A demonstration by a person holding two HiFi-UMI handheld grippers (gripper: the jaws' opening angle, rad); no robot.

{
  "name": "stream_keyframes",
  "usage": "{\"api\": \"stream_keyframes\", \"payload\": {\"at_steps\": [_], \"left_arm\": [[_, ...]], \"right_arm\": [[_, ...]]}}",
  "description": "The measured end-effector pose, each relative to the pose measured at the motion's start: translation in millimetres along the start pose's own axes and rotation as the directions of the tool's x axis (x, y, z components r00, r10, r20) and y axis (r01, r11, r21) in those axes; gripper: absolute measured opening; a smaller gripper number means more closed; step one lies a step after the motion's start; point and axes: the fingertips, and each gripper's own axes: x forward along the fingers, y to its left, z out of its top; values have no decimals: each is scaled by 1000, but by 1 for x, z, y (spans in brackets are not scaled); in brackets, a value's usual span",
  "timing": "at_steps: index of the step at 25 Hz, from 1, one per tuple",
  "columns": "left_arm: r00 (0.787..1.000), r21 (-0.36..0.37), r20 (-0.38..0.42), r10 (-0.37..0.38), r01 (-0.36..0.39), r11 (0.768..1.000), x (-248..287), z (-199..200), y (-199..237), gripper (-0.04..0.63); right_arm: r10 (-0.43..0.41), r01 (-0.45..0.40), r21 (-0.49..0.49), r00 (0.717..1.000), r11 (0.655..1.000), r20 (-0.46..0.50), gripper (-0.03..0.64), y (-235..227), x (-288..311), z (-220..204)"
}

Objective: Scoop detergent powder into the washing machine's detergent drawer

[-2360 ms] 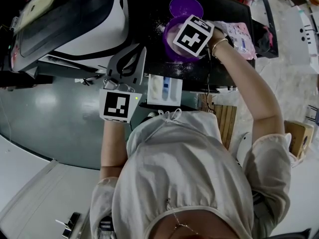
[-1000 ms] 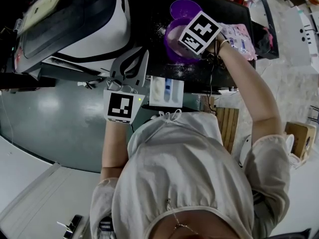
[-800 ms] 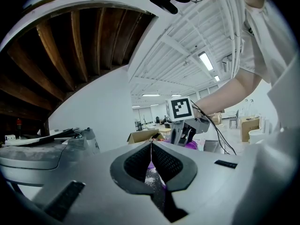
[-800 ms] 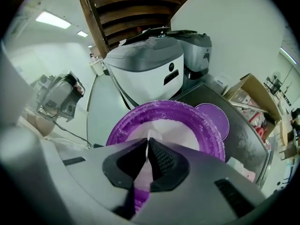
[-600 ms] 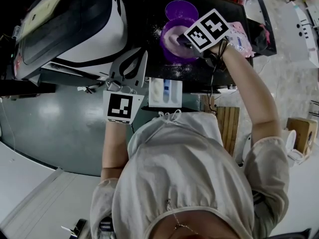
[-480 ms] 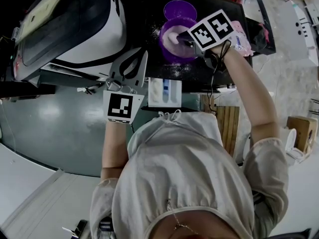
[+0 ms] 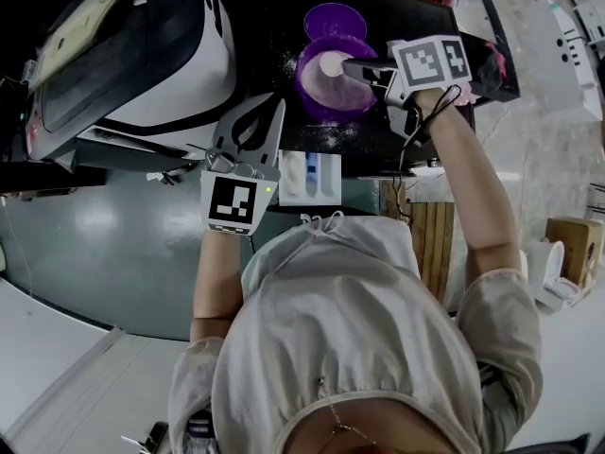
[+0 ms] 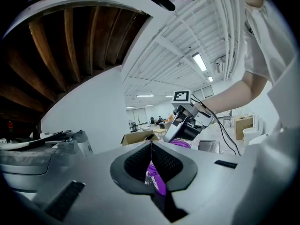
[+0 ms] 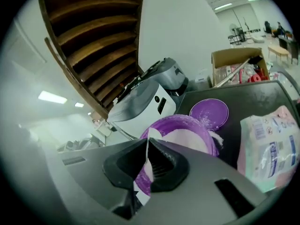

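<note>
A purple tub [image 7: 317,88] of white powder stands on the dark table [image 7: 378,130], also in the right gripper view as the tub [image 9: 187,130]. My right gripper [image 7: 352,67] reaches over its right rim, shut on a thin white scoop handle. The scoop's cup [image 7: 331,62] lies in the powder. From its own camera, the right gripper [image 9: 148,149] points down at the tub. The white detergent drawer [image 7: 312,173] stands pulled out below the table. My left gripper [image 7: 267,110] hovers beside the drawer, left of it. The left gripper [image 8: 151,146] is shut with nothing in it.
The tub's purple lid [image 7: 331,22] lies behind it. A pink-and-white detergent bag [image 9: 265,149] lies to the right on the table. The white and black washing machine [image 7: 142,45] fills the upper left. A cardboard box [image 9: 236,62] stands behind the table.
My right gripper has swung rightward from above the tub to its right rim, its marker cube now beside the tub. The left gripper has barely moved.
</note>
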Motion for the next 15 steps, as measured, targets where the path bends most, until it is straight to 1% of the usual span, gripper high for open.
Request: {"api": "stream_keyframes", "payload": {"at_steps": [4, 6, 9, 12, 15], "left_arm": [[1000, 8, -3, -5, 5, 1000, 2, 1, -3, 23], [1000, 10, -5, -6, 6, 1000, 3, 0, -4, 23], [1000, 11, -6, -4, 4, 1000, 4, 0, -5, 23], [1000, 1, -8, -2, 2, 1000, 4, 1, -6, 23], [999, -29, -39, -5, 3, 1000, 0, -1, -7, 23]], "right_arm": [[89, -98, 115, 993, 989, 77, 14, 3, -8, 3], [127, -145, 178, 986, 973, 110, 14, 5, -9, 2], [155, -193, 266, 976, 944, 156, 14, 6, -14, -2], [185, -244, 314, 961, 917, 207, 14, 8, -19, -4], [213, -291, 332, 944, 897, 254, 14, 13, -25, -8]]}}
